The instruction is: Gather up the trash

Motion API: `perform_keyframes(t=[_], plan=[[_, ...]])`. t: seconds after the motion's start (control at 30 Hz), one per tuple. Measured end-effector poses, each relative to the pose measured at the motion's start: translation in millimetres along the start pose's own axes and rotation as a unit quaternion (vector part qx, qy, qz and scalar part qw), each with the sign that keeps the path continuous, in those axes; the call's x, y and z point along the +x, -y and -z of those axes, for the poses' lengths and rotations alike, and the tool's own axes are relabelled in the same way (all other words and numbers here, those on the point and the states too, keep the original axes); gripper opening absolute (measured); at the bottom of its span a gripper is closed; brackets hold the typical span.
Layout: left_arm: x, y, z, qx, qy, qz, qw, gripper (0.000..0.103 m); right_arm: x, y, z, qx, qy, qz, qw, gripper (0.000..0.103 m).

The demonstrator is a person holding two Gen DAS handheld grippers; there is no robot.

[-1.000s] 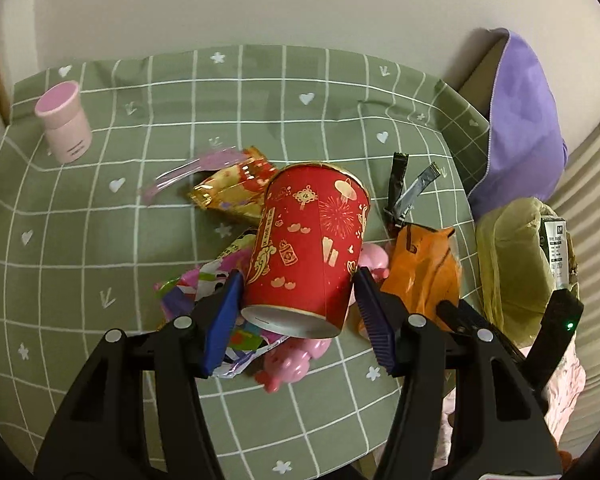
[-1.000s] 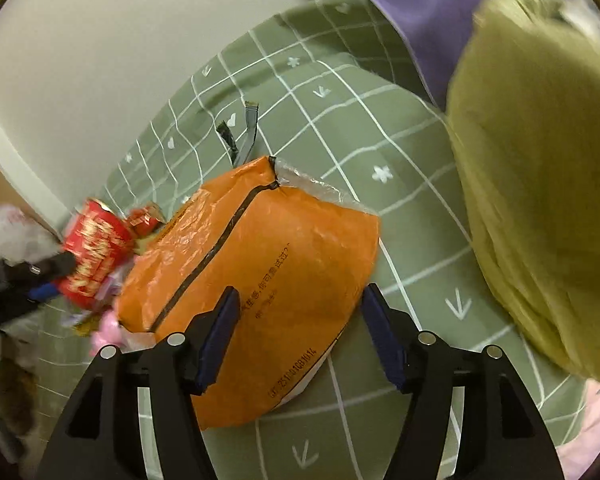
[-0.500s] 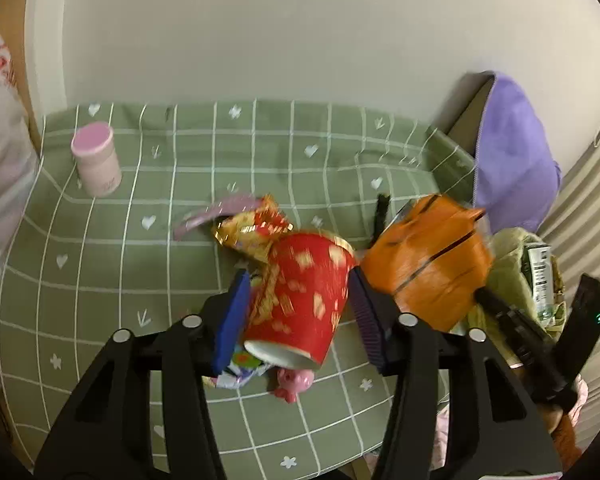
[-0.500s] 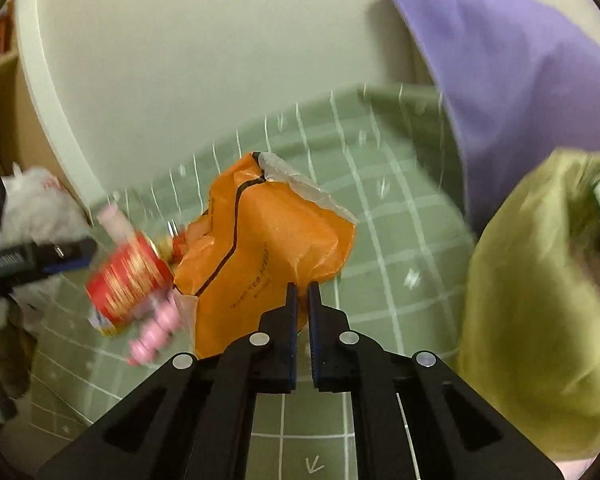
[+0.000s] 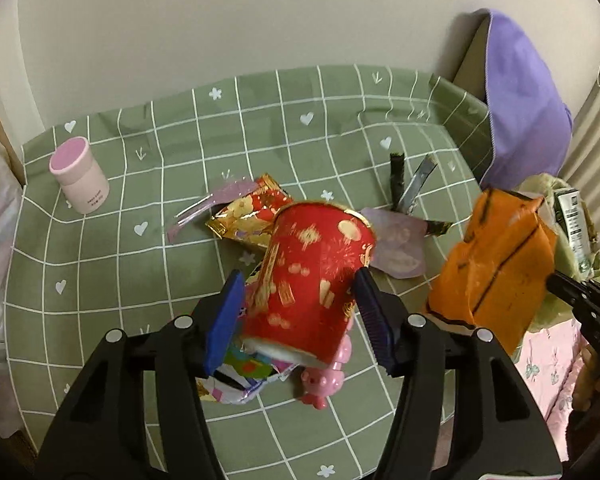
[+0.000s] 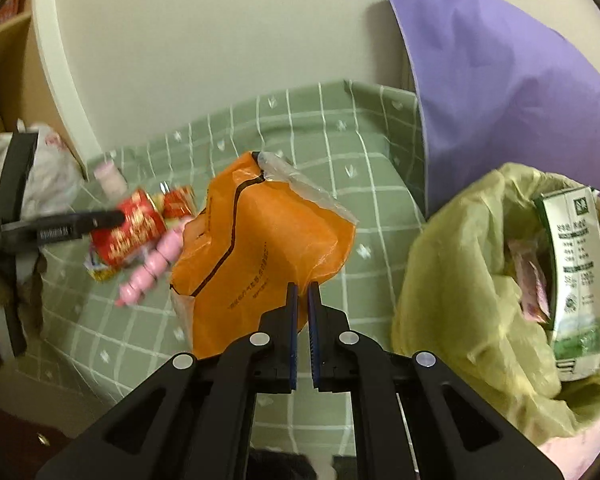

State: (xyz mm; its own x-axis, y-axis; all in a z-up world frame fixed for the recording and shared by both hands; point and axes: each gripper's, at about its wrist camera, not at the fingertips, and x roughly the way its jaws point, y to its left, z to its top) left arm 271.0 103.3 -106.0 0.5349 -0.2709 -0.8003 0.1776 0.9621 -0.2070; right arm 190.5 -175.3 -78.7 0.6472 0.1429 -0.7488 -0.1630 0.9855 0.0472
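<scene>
My left hand-held gripper (image 5: 298,312) is opening its jaws, the red paper cup (image 5: 314,276) tilted between them above the wrappers on the green bench (image 5: 100,240). My right hand-held gripper (image 6: 302,300) is closed on the orange bag (image 6: 260,248); the bag hangs above the bench, beside the yellow-green trash bag (image 6: 460,280).

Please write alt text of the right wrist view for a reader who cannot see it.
The right gripper is shut on the edge of an orange plastic bag, held above a green checked tablecloth. At right an open yellow-green trash bag holds a carton.
</scene>
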Motion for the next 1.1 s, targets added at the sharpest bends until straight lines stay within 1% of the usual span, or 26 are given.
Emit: perform_keyframes(t=[0.07,0.13,0.2,0.23,0.27,0.33,0.37,0.4,0.43,0.57,0.63,0.67,0.7,0.73,0.77,0.8,0.83,0.87,0.93,1.03,1.1], plan=[[3,1,1,0.002,-0.004,0.004,1.0000,0.054,4,7,5,0.013,-0.007,-0.004,1.000,0.007],[5,0,3,-0.001,-0.010,0.013,0.9999,0.054,11,15,11,0.031,-0.002,-0.027,0.999,0.007],[7,-1,6,-0.008,-0.017,0.019,0.9996,0.054,24,20,17,0.047,-0.002,-0.032,0.998,0.008],[7,-1,8,-0.010,-0.020,0.020,0.9996,0.054,29,22,19,0.055,-0.002,-0.032,0.998,0.012],[7,-1,9,-0.010,-0.020,0.020,0.9995,0.054,37,26,23,0.072,-0.002,-0.037,0.997,0.017],[7,-1,11,-0.007,-0.022,0.018,0.9996,0.054,48,32,28,0.106,0.004,-0.063,0.992,0.055],[7,-2,12,-0.007,-0.024,0.017,0.9996,0.054,56,36,31,0.130,0.004,-0.085,0.988,0.057],[8,-3,13,-0.008,-0.025,0.015,0.9995,0.054,63,40,33,0.149,0.003,-0.100,0.984,0.057],[9,-4,13,-0.011,-0.025,0.014,0.9995,0.054,68,41,33,0.156,0.001,-0.102,0.982,0.057],[9,-8,14,-0.020,-0.026,0.019,0.9993,0.054,92,35,29,0.153,-0.012,-0.072,0.986,0.057],[8,-7,15,-0.021,-0.025,0.020,0.9993,0.054,102,28,27,0.140,-0.019,-0.056,0.988,0.058],[8,-7,15,-0.022,-0.025,0.020,0.9993,0.054,104,20,25,0.120,-0.012,-0.038,0.992,0.058],[8,-7,15,-0.023,-0.025,0.021,0.9992,0.054,106,11,24,0.094,-0.012,-0.018,0.995,0.058],[8,-7,15,-0.024,-0.026,0.021,0.9992,0.054,109,6,23,0.079,-0.015,-0.010,0.997,0.058],[8,-8,15,-0.025,-0.025,0.021,0.9991,0.054,111,-3,22,0.051,-0.017,0.007,0.999,0.058],[8,-8,16,-0.027,-0.026,0.022,0.9991,0.054,112,-7,22,0.038,-0.017,0.009,0.999,0.048],[8,-8,16,-0.030,-0.026,0.023,0.9990,0.054,113,-9,21,0.032,-0.016,0.005,0.999,0.030],[8,-8,16,-0.031,-0.026,0.023,0.9989,0.054,113,-9,19,0.034,-0.020,-0.007,0.999,0.023],[8,-9,17,-0.035,-0.026,0.025,0.9987,0.054,110,-6,15,0.048,-0.020,-0.025,0.998,0.015],[9,-10,16,-0.039,-0.025,0.026,0.9986,0.054,94,-1,8,0.060,-0.002,-0.034,0.998,0.012],[9,-9,15,-0.042,-0.022,0.025,0.9986,0.053,75,4,0,0.069,0.020,-0.034,0.997,0.011]])
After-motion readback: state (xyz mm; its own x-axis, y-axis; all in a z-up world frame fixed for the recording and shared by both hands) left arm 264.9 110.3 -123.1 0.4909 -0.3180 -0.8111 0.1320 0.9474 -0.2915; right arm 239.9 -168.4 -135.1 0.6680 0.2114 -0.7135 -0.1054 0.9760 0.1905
